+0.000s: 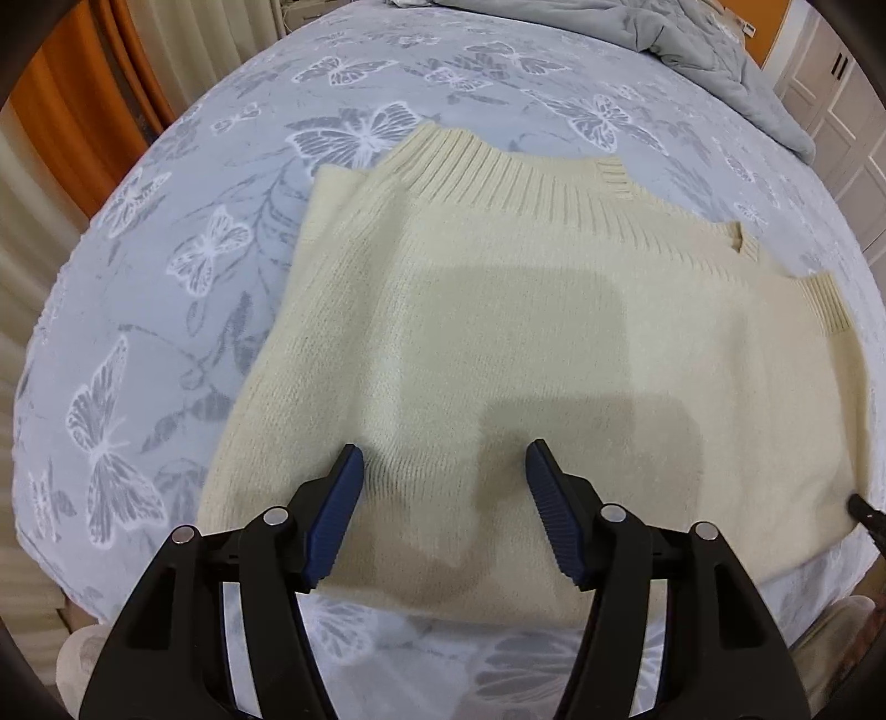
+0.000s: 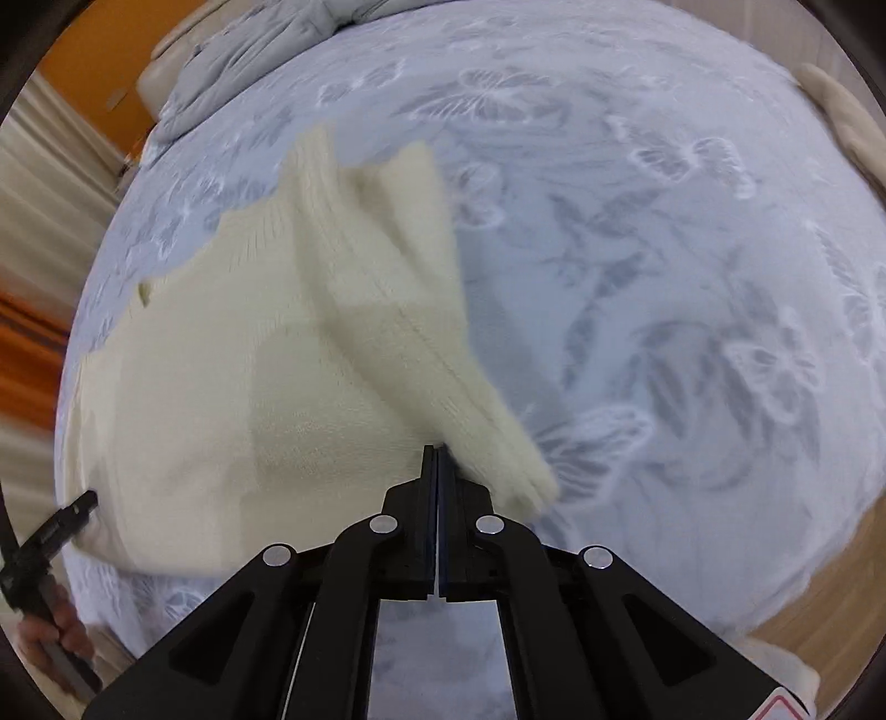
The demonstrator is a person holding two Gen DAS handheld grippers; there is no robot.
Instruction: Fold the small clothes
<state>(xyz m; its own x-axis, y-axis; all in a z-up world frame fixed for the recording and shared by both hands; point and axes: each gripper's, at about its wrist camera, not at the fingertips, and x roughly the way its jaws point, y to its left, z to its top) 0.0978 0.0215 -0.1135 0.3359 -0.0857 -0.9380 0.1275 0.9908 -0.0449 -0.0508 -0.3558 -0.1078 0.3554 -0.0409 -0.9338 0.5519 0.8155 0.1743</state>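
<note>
Cream ribbed-knit sweater (image 1: 498, 332) on butterfly bedspread (image 1: 166, 277); left gripper (image 1: 444, 465) fingers spread, right gripper (image 2: 437, 450) pinching sleeve (image 2: 421, 310).

1. A bed (image 1: 232, 166) is covered by a pale blue-grey bedspread (image 2: 692, 277), on which white and grey butterflies and leaves are printed.
2. A crumpled grey quilt (image 1: 692, 50) is seen bunched at the far end of the bed.
3. Orange and cream curtains (image 1: 72, 111) are hung beside the bed.
4. White panelled cupboard doors (image 1: 841, 111) are seen beyond the quilt.
</note>
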